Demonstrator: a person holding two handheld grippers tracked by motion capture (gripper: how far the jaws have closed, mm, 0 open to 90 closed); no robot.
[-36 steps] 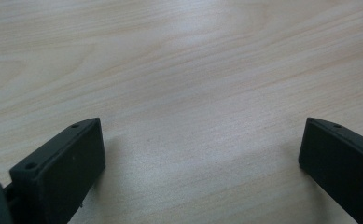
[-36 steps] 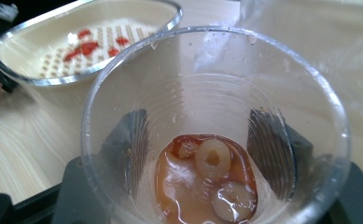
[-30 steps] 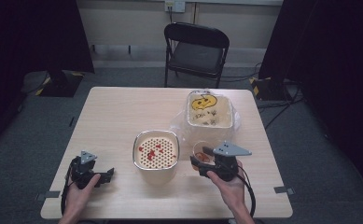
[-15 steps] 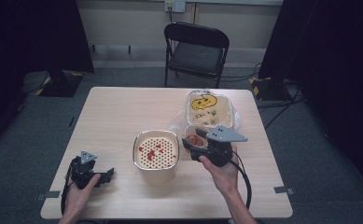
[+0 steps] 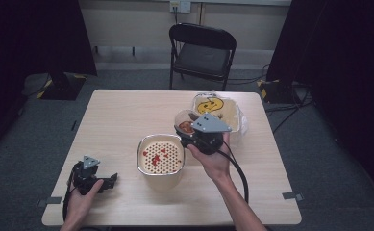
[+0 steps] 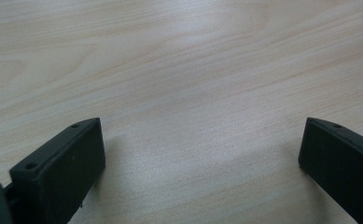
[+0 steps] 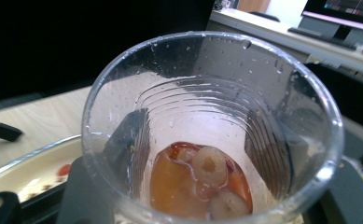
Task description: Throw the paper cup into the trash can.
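Beside the colander (image 5: 159, 156), right tool (image 5: 188, 131) gripping cup (image 5: 184, 121) (fruit inside), left tool (image 5: 108, 181) wide, tub (image 5: 217, 108) behind.

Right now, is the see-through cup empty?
No, the clear plastic cup has orange liquid and pale round fruit pieces at its bottom.

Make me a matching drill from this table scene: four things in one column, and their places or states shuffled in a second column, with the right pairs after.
Things:
1. clear plastic cup
2. perforated strainer
3. left gripper
4. folding chair

Places or states:
A. resting low on the table, jaws wide apart with nothing between them
B. standing on the floor beyond the table's far edge
C. gripped by the right gripper, with amber liquid and pale fruit at its bottom
D. sitting near the middle of the table, a few red bits on it

Pairs: 1-C, 2-D, 3-A, 4-B
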